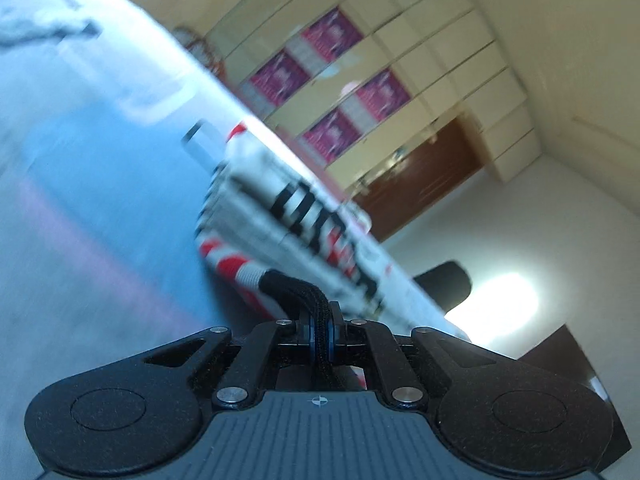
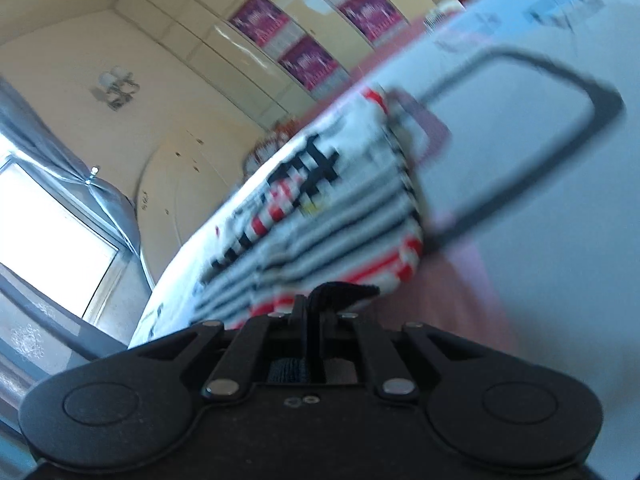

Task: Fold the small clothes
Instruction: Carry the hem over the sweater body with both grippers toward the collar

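A small white garment (image 1: pixel 288 216) with black lettering and red stripes lies folded in layers on a pale blue-white surface (image 1: pixel 92 168). My left gripper (image 1: pixel 320 320) is shut on its black ribbed edge (image 1: pixel 296 292) at the near side. In the right wrist view the same garment (image 2: pixel 320 208) shows stacked folds, and my right gripper (image 2: pixel 316 312) is shut on another bit of the black edge (image 2: pixel 344 292). Both views are tilted and blurred by motion.
The pale surface (image 2: pixel 560 240) carries a dark rounded-rectangle outline (image 2: pixel 600 96). Behind stand cream cabinets with magenta posters (image 1: pixel 332 36), a brown door (image 1: pixel 432 176), a bright window with a grey curtain (image 2: pixel 48 216) and a dark object (image 1: pixel 448 284) past the garment.
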A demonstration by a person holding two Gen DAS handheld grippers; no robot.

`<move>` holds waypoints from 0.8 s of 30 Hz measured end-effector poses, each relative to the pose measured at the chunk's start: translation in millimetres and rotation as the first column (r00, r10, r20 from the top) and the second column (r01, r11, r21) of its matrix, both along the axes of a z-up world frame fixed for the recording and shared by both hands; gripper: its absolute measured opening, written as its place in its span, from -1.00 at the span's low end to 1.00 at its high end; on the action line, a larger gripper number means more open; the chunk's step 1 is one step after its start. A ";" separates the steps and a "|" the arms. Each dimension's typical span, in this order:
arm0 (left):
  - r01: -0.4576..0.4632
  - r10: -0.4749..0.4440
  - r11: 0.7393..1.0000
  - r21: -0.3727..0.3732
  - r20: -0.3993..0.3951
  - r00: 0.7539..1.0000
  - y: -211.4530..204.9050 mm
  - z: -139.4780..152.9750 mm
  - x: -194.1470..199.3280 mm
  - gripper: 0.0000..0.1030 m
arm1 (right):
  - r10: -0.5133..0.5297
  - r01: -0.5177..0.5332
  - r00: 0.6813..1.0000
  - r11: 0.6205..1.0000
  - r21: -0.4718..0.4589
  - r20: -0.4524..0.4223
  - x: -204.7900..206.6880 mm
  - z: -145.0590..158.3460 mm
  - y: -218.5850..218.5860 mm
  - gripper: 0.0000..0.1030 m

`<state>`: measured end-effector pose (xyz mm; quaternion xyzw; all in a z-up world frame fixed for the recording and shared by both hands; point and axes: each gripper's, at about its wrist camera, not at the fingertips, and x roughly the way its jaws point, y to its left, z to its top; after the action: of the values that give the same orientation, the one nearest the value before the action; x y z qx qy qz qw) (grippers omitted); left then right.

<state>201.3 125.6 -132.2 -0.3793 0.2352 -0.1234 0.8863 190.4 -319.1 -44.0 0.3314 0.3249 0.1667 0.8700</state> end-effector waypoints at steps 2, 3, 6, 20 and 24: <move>0.001 -0.001 1.000 0.015 0.041 0.999 0.8 15.3 14.8 -0.90 | -0.006 0.006 0.999 1.000 -0.013 0.044 15.9 13.3 2.9 -0.88; 0.004 -0.005 1.000 0.020 0.058 0.998 2.0 21.9 22.6 -0.90 | -0.011 0.012 0.998 1.000 -0.023 0.068 24.1 20.2 3.9 -0.88; -0.003 -0.001 0.999 0.039 0.094 0.996 4.6 38.6 52.7 -0.90 | -0.023 0.028 0.992 0.999 -0.037 0.122 53.5 37.4 6.8 -0.88; 0.018 -0.036 0.988 0.154 0.114 0.993 9.5 77.4 236.8 -0.90 | 0.001 0.004 0.991 0.999 -0.041 0.137 236.8 59.0 -4.6 -0.88; 0.022 -0.034 0.983 0.183 0.066 0.997 12.7 64.0 292.7 -0.90 | 0.002 -0.003 0.996 1.000 0.011 0.093 301.1 32.9 -10.4 -0.88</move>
<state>494.0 138.3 -68.2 -0.2888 0.2202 -0.1268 0.9231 491.4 -329.5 -11.1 0.3279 0.2835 0.1849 0.8820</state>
